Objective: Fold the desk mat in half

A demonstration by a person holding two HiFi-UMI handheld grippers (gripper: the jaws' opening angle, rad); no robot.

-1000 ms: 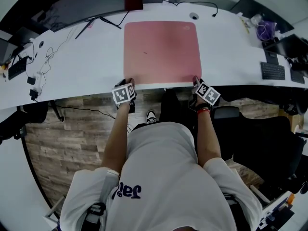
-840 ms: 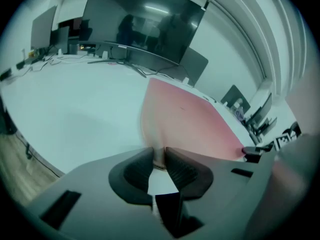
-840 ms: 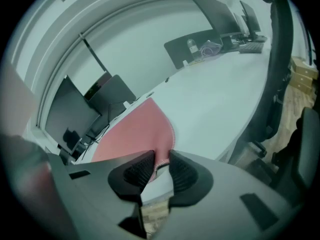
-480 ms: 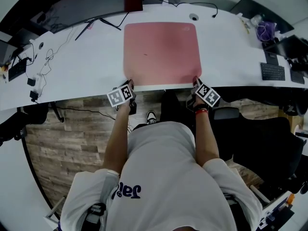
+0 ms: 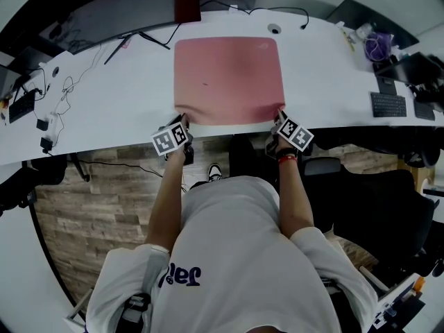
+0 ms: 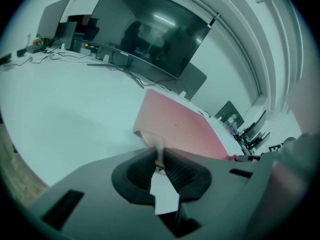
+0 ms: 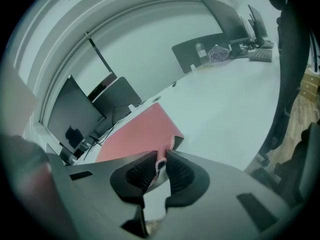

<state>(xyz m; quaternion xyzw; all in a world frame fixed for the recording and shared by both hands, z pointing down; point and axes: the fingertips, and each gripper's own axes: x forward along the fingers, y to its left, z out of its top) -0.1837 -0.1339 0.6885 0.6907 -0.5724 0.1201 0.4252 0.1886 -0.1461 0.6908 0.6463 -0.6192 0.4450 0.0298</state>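
Nearest the person, at the table's (image 5: 111, 96) front edge, the left tool (image 5: 185, 121) is pinched down on the near left corner of the pink desk mat (image 5: 229, 75), and its own view shows the corner bent up off the surface and squeezed between the ribbed pads with almost no gap. The right tool (image 5: 279, 117) has the near right corner, stitched edge showing between its pads, and its jaws are closing on it, so that grip looks a shade less settled than the left. The rest of the mat lies flat on the white table, running away from the person towards the monitor (image 5: 118, 9), whose stand legs (image 5: 142, 32) and a cable sit just beyond the far edge. The fold itself is not yet made; the near edge is only raised at the corners. As I judge it, the main risk is a corner slipping out once the mat's weight comes onto such small bites, most likely on the right. If one tool travels ahead of the other the halves will land askew, and if the mat is pushed forward instead of lifted, the far edge could slide into the stand legs and bunch up
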